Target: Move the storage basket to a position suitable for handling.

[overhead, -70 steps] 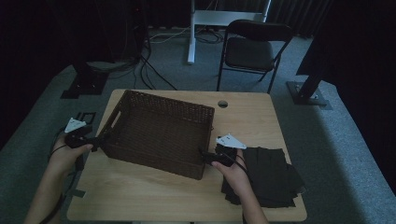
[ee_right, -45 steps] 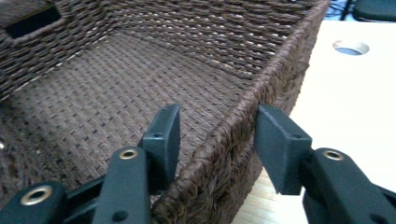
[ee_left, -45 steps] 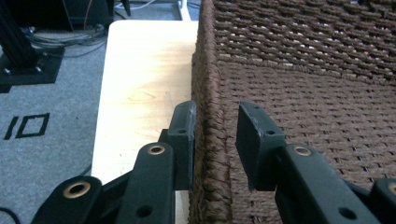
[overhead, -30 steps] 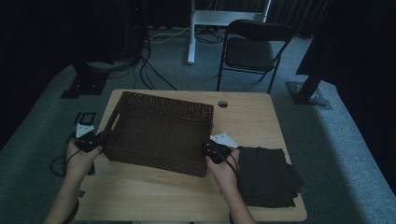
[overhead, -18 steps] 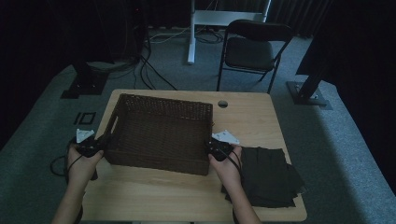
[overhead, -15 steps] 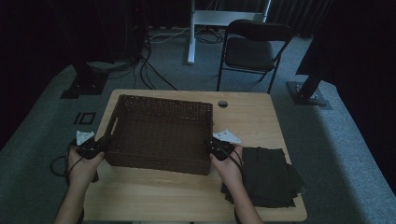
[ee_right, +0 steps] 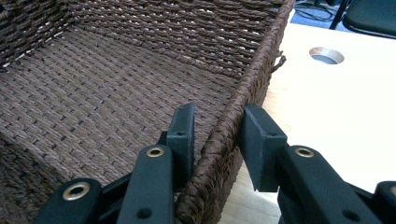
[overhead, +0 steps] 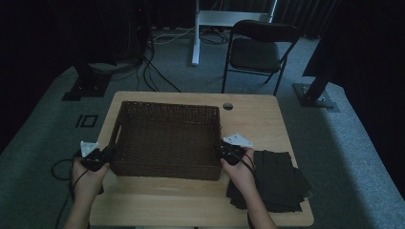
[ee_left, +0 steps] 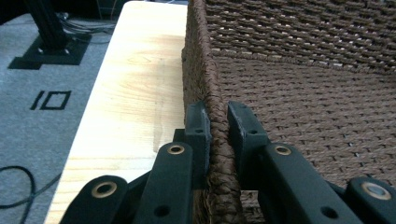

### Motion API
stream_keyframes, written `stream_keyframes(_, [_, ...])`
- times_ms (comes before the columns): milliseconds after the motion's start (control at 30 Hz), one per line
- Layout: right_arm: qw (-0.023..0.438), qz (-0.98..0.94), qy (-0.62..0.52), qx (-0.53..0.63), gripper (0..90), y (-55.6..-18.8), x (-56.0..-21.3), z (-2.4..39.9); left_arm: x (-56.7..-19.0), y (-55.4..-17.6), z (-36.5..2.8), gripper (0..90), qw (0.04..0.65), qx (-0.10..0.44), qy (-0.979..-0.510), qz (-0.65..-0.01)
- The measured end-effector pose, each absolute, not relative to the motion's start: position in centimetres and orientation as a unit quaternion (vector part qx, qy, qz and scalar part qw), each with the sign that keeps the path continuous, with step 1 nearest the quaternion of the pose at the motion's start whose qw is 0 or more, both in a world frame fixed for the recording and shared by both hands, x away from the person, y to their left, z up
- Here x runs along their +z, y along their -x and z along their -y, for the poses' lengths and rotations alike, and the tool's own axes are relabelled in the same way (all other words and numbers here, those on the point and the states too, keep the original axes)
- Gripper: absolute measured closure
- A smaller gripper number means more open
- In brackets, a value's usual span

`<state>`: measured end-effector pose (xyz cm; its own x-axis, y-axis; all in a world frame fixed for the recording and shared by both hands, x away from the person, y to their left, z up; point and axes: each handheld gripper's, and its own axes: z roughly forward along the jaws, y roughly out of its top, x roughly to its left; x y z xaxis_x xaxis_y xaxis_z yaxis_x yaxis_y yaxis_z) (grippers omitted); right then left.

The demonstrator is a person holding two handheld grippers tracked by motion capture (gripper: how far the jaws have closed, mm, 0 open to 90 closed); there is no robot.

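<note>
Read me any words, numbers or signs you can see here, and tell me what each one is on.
"10", or a bar beside a box: black outline mark on the grey carpet left of the table. It may be tape rather than digits.
Wicker basket, table, black cloths: no text on them.

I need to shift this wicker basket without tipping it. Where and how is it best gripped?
Grip the basket by the thick braided rim of its two short end walls, one jaw inside and one outside, coming from the near corners. The left gripper and right gripper clamp it this way, which should keep it level.
</note>
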<state>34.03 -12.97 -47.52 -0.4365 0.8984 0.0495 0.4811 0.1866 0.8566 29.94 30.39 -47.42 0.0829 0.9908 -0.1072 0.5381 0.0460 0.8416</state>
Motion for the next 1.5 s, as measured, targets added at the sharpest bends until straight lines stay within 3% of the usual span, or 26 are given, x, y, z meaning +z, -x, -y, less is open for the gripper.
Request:
stream_keyframes(700, [0.241, -0.726, -0.476, 0.434, 66.3, -30.9, -47.6, 12.0, -47.3, -27.1, -31.4, 80.1, 0.378, 0.292, -0.633, -0.609])
stream_keyframes(1267, [0.233, -0.732, -0.47, 0.435, 65.0, -31.0, -47.4, 11.7, -47.3, -26.6, -32.3, 76.0, 0.391, 0.276, -0.644, -0.597])
stream_keyframes(1367, [0.225, -0.731, -0.467, 0.443, 61.0, -31.1, -47.4, 11.9, -47.3, -26.6, -32.5, 67.2, 0.398, 0.264, -0.645, -0.596])
stream_keyframes(1500, [0.217, -0.719, -0.47, 0.464, 41.7, -31.5, -47.3, 12.8, -47.4, -26.7, -32.8, 42.8, 0.416, 0.258, -0.65, -0.581])
